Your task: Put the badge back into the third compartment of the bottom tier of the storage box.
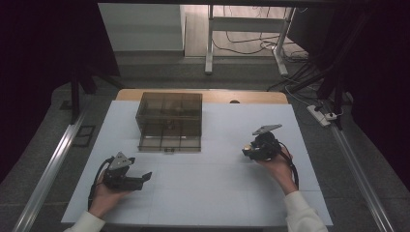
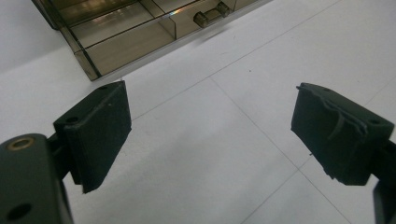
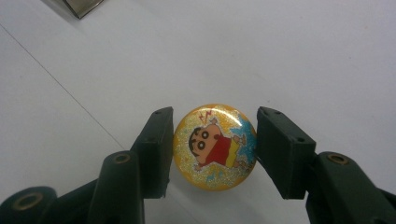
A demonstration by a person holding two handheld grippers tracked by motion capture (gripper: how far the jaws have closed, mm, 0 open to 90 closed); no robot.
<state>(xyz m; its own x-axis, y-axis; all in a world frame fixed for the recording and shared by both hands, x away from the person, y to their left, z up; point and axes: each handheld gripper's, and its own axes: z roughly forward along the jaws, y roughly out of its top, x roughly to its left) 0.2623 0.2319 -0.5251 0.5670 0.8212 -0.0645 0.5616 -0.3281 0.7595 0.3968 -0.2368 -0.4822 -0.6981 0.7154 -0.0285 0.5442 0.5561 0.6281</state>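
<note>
A round yellow glitter badge (image 3: 215, 149) with a cartoon child in a red shirt sits between the two jaws of my right gripper (image 3: 215, 115). Both pads touch its sides, and it rests on or just above the white table top. In the high view the right gripper (image 1: 250, 151) is at the right of the table, held by a hand. At the left front, my left gripper (image 1: 145, 178) is open with nothing between its pads (image 2: 95, 133). A smoky see-through compartment box (image 1: 169, 121) stands at the middle back, and its front edge and latch (image 2: 130, 32) lie ahead of the left gripper.
The white table top (image 1: 217, 188) stretches between the two hands. A wooden edge (image 1: 251, 96) shows behind it. Metal rails (image 1: 48, 169) run along both sides, and a desk frame with cables (image 1: 246, 43) stands on the floor beyond.
</note>
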